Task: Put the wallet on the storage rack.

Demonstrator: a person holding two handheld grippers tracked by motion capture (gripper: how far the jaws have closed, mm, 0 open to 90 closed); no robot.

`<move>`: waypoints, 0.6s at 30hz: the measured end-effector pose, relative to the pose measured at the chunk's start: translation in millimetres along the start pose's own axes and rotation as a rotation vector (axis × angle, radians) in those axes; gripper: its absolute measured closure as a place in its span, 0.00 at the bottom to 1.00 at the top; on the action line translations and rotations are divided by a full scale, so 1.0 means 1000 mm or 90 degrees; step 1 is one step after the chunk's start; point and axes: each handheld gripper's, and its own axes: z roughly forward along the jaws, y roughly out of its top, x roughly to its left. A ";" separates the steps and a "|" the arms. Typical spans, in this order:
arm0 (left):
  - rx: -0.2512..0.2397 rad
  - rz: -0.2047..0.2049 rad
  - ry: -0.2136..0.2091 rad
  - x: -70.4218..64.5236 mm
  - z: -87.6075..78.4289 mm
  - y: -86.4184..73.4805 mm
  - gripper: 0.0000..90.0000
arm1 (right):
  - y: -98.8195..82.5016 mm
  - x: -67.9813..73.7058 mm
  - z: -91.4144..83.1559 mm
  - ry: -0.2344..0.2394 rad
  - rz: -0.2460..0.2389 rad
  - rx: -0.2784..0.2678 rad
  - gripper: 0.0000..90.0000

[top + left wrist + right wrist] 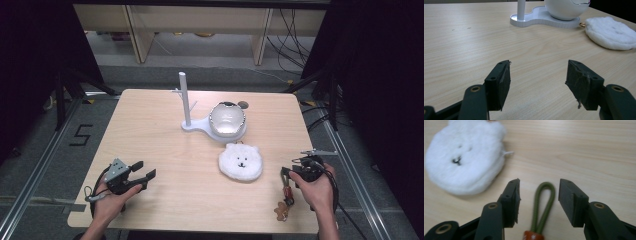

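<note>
tabletop (165, 150): pale wood, four rounded corners, floor showing past every edge. the left half and the near middle lie bare, giving the widest open room; things gather right of centre.

stand (187, 107): white, a post with short pegs on a flat base, at the middle toward the far edge, well in from it.

bowl (227, 119): round and white, seated on the right lobe of the stand's base; whether anything lies in it cannot be told.

plush (240, 161): white bear-face pad, flat on the wood just near of the bowl, apart from the right edge.

left gripper (145, 170): held low over the near-left corner region, jaws spread wide with bare wood between them and nothing gripped; in the left gripper view (537, 77) open tabletop runs ahead up to the stand.

right gripper (286, 172): close to the right edge, toward the near-right corner, jaws partly spread.

cord (544, 205): green loop with a red-brown collar, lying on the wood between the right gripper's (539, 192) jaws with a gap on each side; not clamped. a brown charm (281, 211) lies at its near end, by the near edge.
</note>
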 end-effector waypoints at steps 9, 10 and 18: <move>0.005 -0.002 0.015 0.002 0.003 0.003 0.39 | 0.007 0.022 0.001 0.072 -0.024 0.034 0.66; 0.007 0.001 0.015 0.002 0.004 0.004 0.39 | 0.008 0.023 0.002 0.074 -0.030 0.036 0.66; 0.017 0.007 0.000 -0.001 0.011 0.006 0.39 | 0.019 0.033 0.016 0.082 -0.031 0.059 0.62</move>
